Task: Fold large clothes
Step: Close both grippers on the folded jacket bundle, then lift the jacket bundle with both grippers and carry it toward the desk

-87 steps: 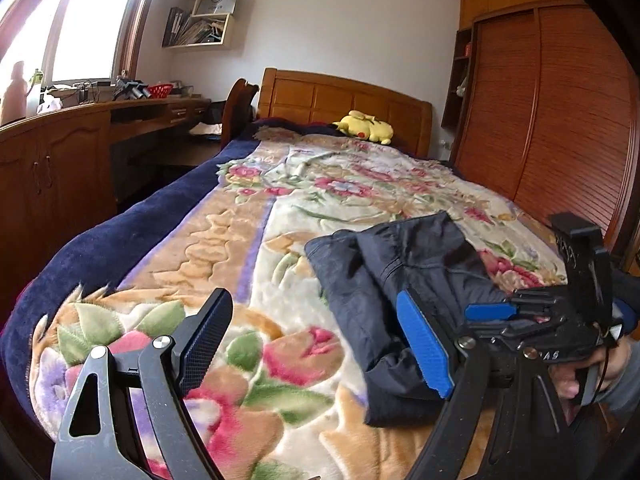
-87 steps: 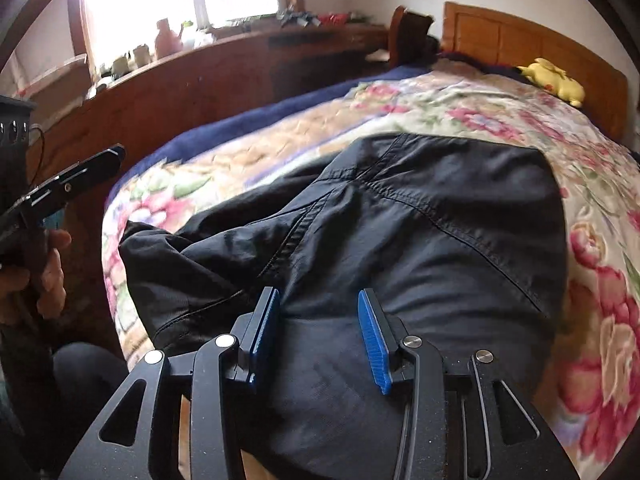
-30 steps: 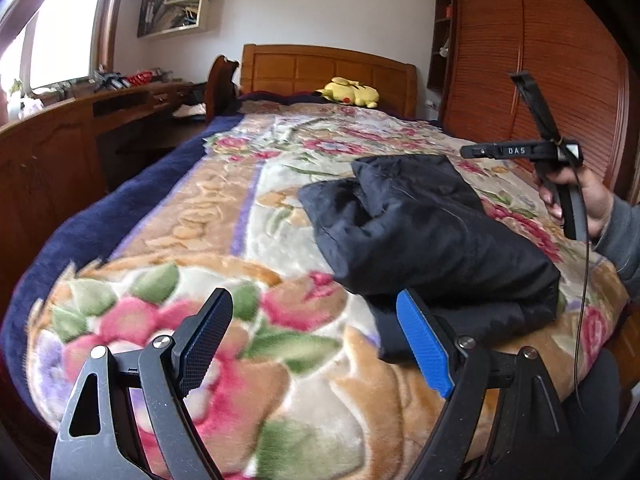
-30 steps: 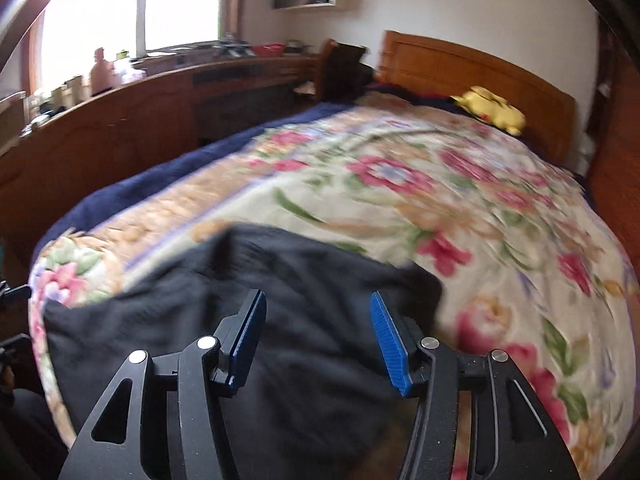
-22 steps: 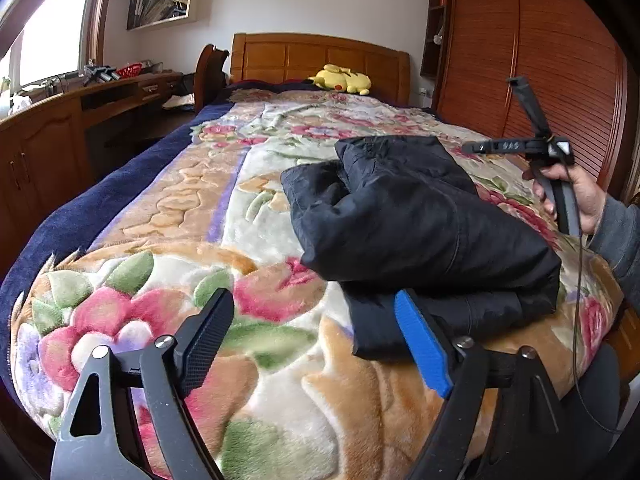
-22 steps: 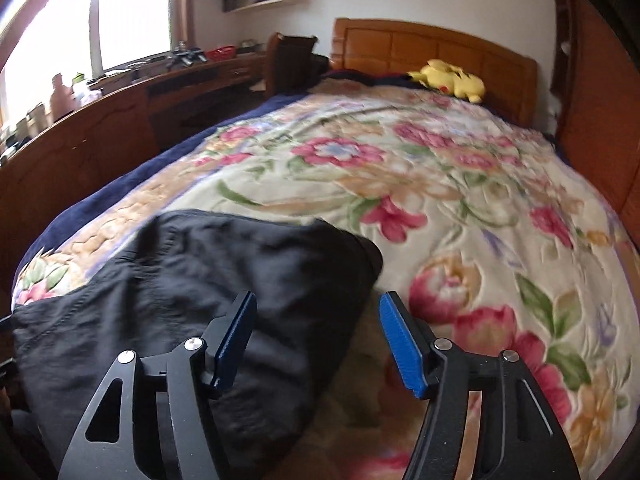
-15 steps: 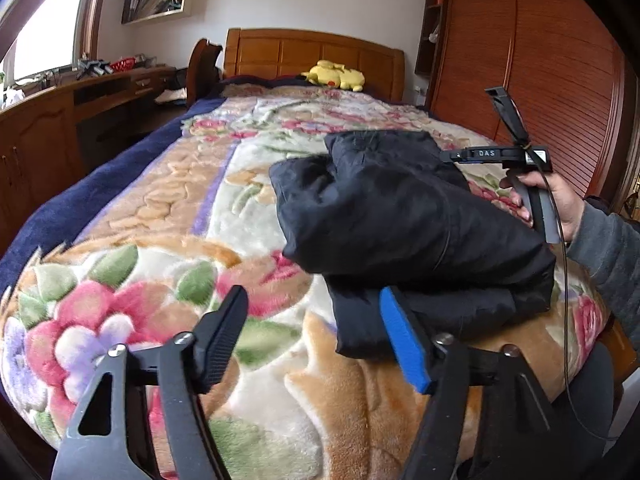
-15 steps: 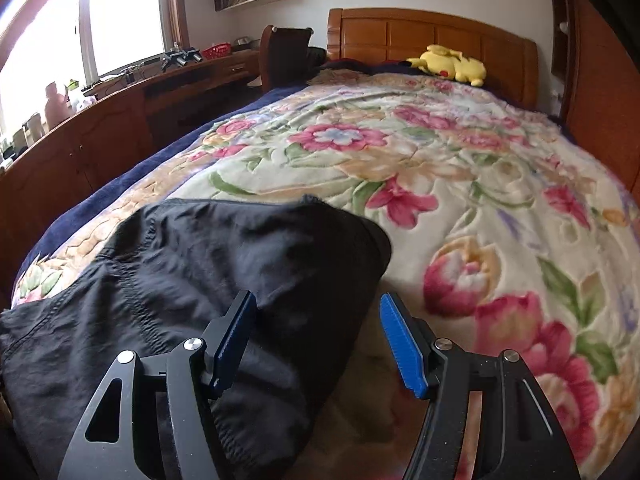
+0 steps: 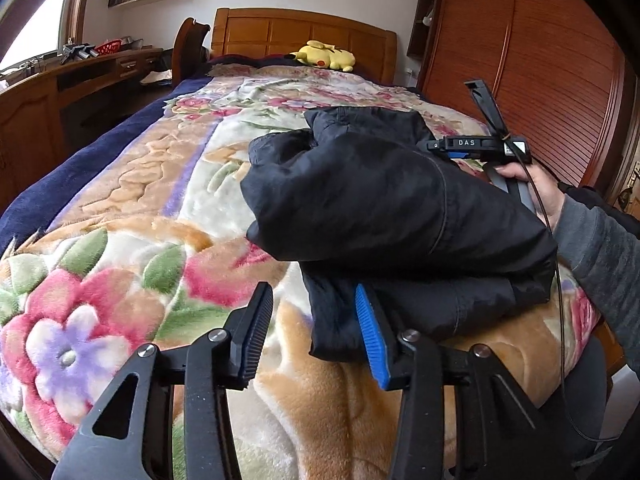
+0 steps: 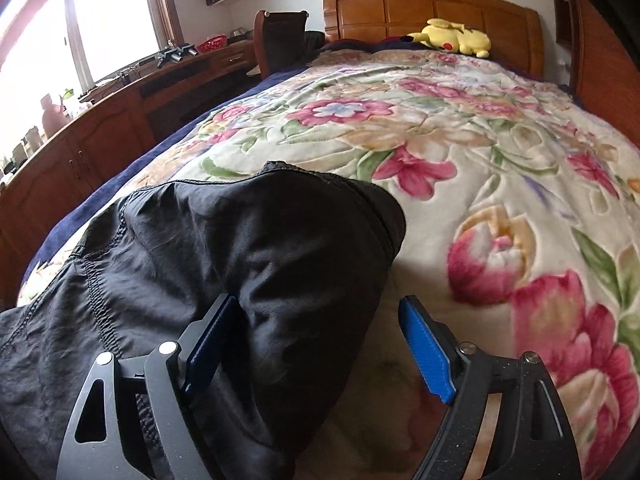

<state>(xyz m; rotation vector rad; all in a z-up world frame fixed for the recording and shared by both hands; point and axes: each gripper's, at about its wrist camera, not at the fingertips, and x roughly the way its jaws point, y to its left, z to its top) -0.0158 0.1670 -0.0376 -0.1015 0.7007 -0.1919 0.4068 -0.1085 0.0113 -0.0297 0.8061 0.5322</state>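
Note:
A large black jacket (image 9: 384,208) lies folded in a bundle on the flowered blanket (image 9: 132,248) near the foot of the bed. My left gripper (image 9: 310,326) is open, with its jaws around the bundle's near bottom corner. My right gripper (image 10: 316,344) is open at the jacket's (image 10: 224,264) far right edge, with a fold of cloth between its jaws. The right gripper also shows in the left wrist view (image 9: 480,146), held in a hand beside the jacket.
A yellow plush toy (image 10: 456,38) lies by the wooden headboard (image 10: 432,10). A wooden desk and cabinets (image 10: 100,128) run along the left under the window. A wooden wardrobe (image 9: 540,64) stands close on the right. A chair (image 10: 280,40) stands by the bed.
My left gripper has moved in to the jacket's near corner and narrowed its jaws. My right gripper has come down lower at the jacket's right edge, and cloth now lies between its jaws.

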